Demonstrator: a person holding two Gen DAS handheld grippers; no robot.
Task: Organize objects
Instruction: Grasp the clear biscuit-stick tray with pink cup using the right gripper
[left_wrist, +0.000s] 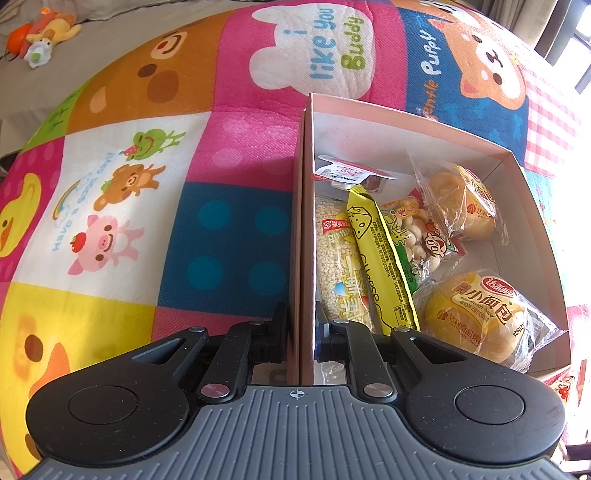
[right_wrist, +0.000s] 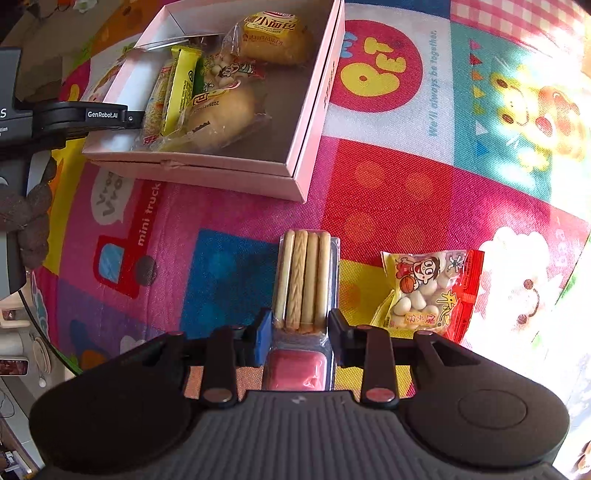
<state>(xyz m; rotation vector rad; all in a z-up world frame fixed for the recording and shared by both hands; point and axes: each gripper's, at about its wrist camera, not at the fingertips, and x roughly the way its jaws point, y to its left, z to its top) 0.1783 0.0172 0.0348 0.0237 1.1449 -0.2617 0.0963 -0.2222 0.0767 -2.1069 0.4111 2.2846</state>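
A pink cardboard box (left_wrist: 406, 125) lies on a colourful cartoon quilt and holds several snacks: two wrapped buns (left_wrist: 476, 317), a yellow cheese stick (left_wrist: 373, 254), a sesame bar, a ball-snack bag and a small cup. My left gripper (left_wrist: 301, 332) is shut on the box's left wall (left_wrist: 301, 221). The box also shows in the right wrist view (right_wrist: 310, 122), with the left gripper at its left edge. My right gripper (right_wrist: 301, 325) is shut on a clear tray of biscuit sticks with pink dip (right_wrist: 303, 280), just above the quilt.
A red and yellow bag of white ball snacks (right_wrist: 428, 291) lies on the quilt right of the right gripper. Plush toys (left_wrist: 40, 33) lie far off on the grey surface. Furniture stands beyond the quilt's left edge in the right wrist view.
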